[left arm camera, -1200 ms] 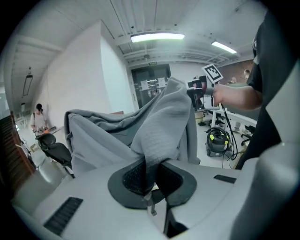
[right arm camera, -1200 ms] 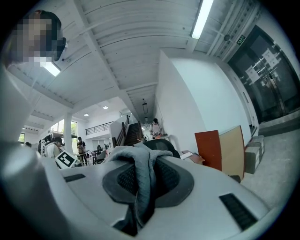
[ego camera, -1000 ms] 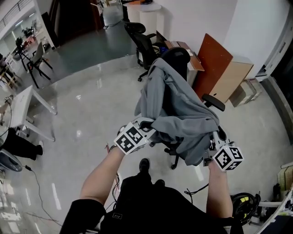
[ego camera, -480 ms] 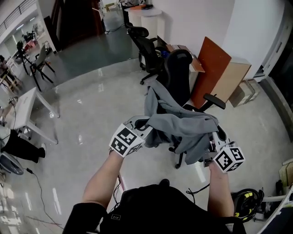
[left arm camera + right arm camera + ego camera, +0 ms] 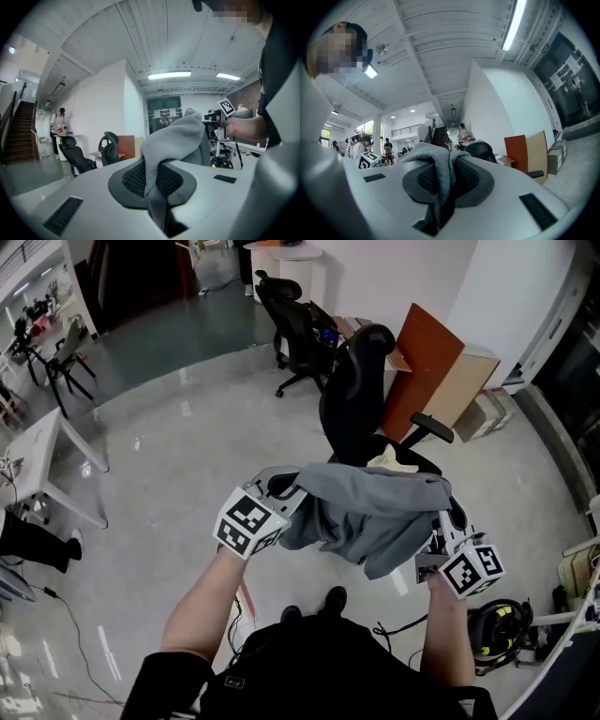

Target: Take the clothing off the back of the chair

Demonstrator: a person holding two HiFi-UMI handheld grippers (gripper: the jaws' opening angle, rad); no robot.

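Before the chair (image 5: pixel 352 401), grey garment (image 5: pixel 375 507) spanning left-right

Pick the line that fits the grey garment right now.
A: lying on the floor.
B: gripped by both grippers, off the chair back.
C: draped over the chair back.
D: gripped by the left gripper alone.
B: the garment hangs between the left gripper and right gripper, each with jaws shut on cloth, and the chair back is bare.
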